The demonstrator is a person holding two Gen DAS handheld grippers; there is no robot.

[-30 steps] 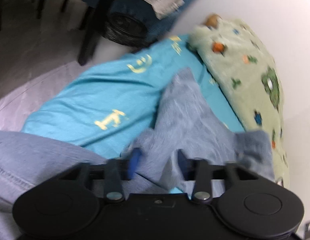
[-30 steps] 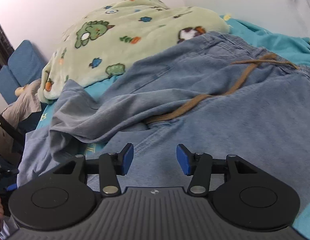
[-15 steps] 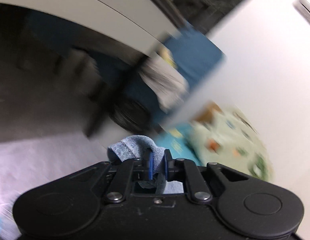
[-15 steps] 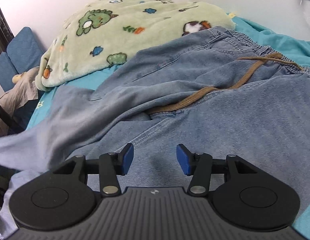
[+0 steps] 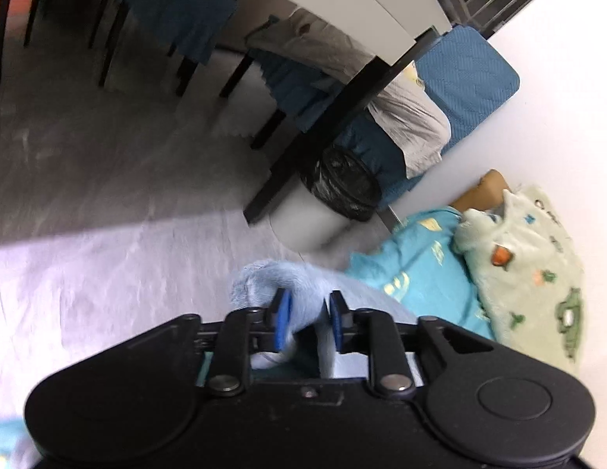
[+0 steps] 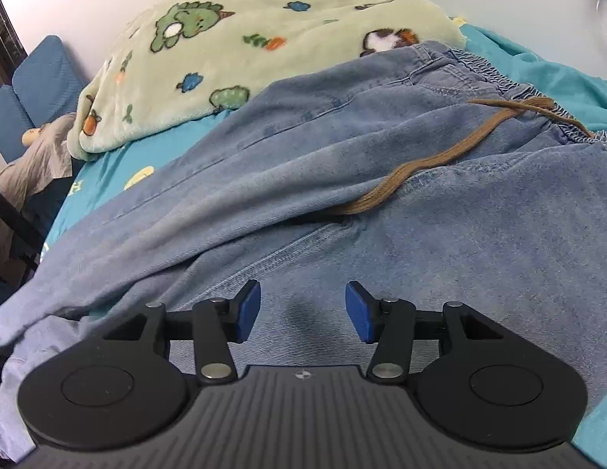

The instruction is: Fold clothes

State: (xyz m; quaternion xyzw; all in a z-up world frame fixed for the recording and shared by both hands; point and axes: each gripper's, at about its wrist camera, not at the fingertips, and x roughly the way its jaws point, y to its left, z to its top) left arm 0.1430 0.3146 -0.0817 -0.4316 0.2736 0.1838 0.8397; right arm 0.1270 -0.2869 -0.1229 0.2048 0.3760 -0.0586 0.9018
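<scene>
Pulled out toward nine o'clock, jeans (image 6: pixel 342 179) leg straightens; left gripper (image 5: pixel 306 314) opens around hem, right gripper (image 6: pixel 302 308) wide, empty; folding follows.

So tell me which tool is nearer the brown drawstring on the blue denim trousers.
Right. The right tool hovers over the trousers just below the drawstring; the left tool is at a leg end, drawstring out of its view.

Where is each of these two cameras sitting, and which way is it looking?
Left wrist: on the left gripper, facing past the bed edge to the floor and bin; jaws opening with jeans cloth between them.
Right wrist: on the right gripper, open over the jeans, facing the wall.
Shared: jeans, dinosaur blanket, teal sheet.
</scene>
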